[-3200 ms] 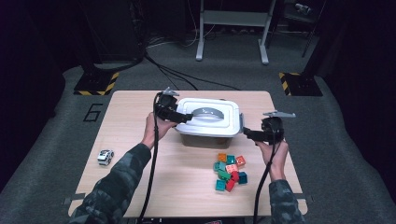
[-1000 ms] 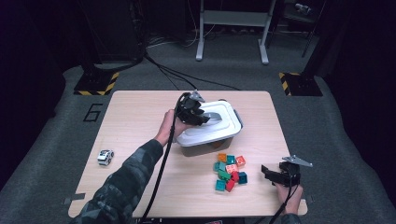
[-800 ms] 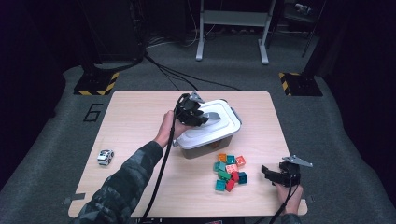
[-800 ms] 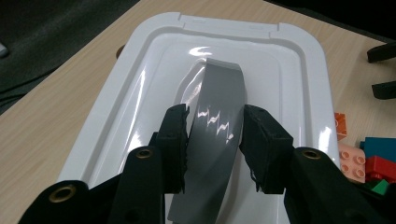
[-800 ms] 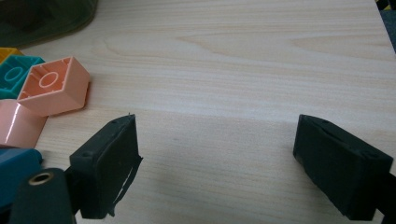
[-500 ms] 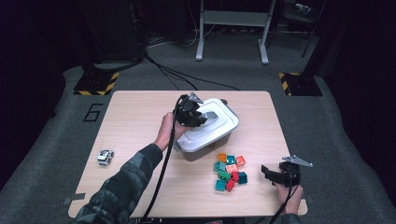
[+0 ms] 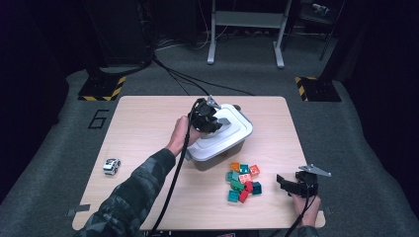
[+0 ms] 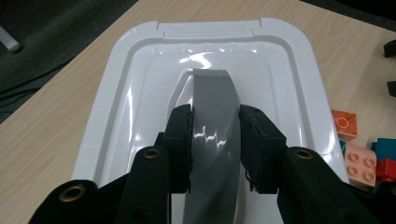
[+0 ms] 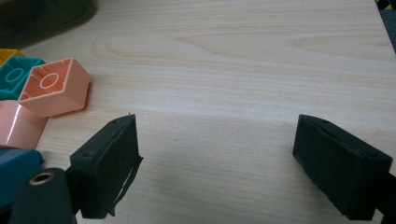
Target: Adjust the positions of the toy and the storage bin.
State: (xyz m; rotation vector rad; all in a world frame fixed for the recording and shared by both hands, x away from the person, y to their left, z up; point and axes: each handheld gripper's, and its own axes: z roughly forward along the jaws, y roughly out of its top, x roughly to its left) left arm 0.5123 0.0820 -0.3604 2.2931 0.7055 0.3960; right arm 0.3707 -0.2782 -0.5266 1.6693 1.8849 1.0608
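my left gripper (image 8: pixel 215 140) is clamped on the grey handle (image 8: pixel 212 100) of the white lid (image 8: pixel 116 121), handle running near to far. my right gripper (image 9: pixel 217 161) idles wide, blocks (image 7: pixel 242 180) just to its left.

My sleeve (image 7: pixel 133 197) is camouflage; my grippers (image 8: pixel 215 140) are black with brass-ringed screw holes and black cables (image 7: pixel 170 187).

"6" — floor (image 7: pixel 99 119) (beside table)

White lid (image 8: pixel 289 84) with grey handle (image 8: pixel 212 116); orange, teal, red blocks (image 7: pixel 242 180).
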